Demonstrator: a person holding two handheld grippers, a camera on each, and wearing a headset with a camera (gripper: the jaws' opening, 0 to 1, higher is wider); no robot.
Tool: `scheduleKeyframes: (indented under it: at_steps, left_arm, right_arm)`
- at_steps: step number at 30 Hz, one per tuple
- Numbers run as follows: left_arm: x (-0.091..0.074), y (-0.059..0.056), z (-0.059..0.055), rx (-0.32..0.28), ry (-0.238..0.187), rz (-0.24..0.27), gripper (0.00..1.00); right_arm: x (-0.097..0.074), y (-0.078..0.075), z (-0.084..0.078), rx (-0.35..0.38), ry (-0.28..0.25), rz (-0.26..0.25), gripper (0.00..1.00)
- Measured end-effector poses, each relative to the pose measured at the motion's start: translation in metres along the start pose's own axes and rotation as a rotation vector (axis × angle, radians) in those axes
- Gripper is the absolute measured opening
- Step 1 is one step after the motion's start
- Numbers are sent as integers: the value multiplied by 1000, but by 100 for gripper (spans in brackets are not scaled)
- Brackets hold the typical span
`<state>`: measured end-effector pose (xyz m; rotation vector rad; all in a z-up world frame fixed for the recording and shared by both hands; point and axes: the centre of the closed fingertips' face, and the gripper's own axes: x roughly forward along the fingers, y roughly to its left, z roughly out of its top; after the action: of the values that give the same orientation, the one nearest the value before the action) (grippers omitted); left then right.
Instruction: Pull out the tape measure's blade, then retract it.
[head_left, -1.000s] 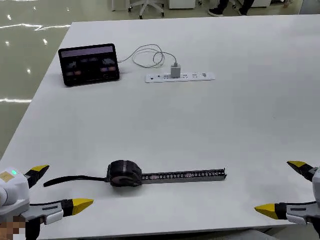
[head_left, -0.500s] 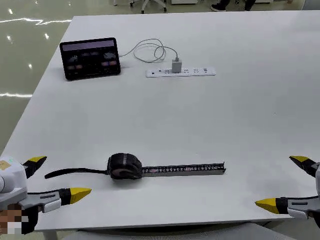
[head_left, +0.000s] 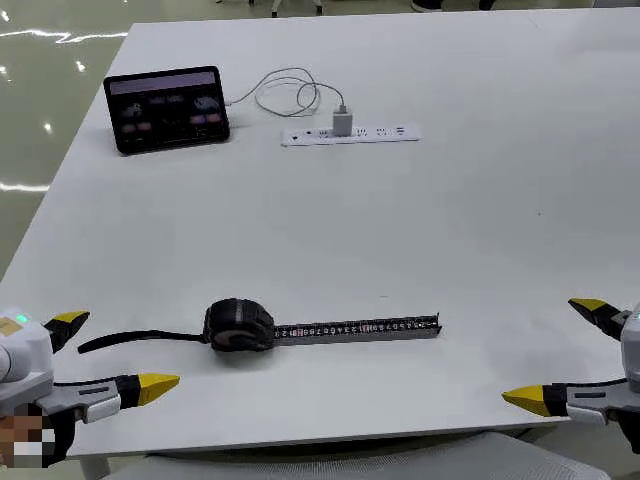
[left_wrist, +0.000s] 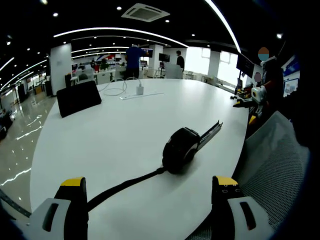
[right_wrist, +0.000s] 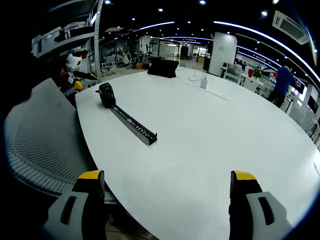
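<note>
White matte workbench (head_left: 400, 220) in a hall with a glossy floor (head_left: 40, 90) and a strip-lit ceiling (left_wrist: 125, 32). The black tape measure (head_left: 238, 325) lies near the front edge, with its blade (head_left: 360, 327) drawn out flat to the right and its strap (head_left: 140, 339) trailing left. The left gripper (head_left: 115, 350) and right gripper (head_left: 557, 352) hover at the front edge, jaws apart, well clear of the tape. On the far side are a tablet (head_left: 167, 108) and a power strip (head_left: 350, 133).

The left gripper (head_left: 115, 350) is hovering low at the head view's left, yellow-tipped jaws spread wide and holding nothing; the right gripper (head_left: 557, 352) is hovering opposite, jaws likewise parted, apparently at similar height.
</note>
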<state>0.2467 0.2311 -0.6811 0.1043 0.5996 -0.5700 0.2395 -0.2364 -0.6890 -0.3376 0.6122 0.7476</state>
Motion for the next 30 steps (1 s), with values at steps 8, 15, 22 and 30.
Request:
scheduleKeyframes:
  at_steps: [8,15,22,30]
  left_arm:
    - [9,-4,19,0,31,34,100]
    - [25,-24,31,-32,71,0,98]
    - [44,-43,30,-66,117,8,97]
    - [65,-51,36,-115,115,63,97]
  right_arm:
    - [1,-6,7,-34,19,4,100]
    - [7,-7,16,-62,21,29,100]
    - [17,1,22,-111,43,72,99]
    - [29,11,34,-154,46,105,97]
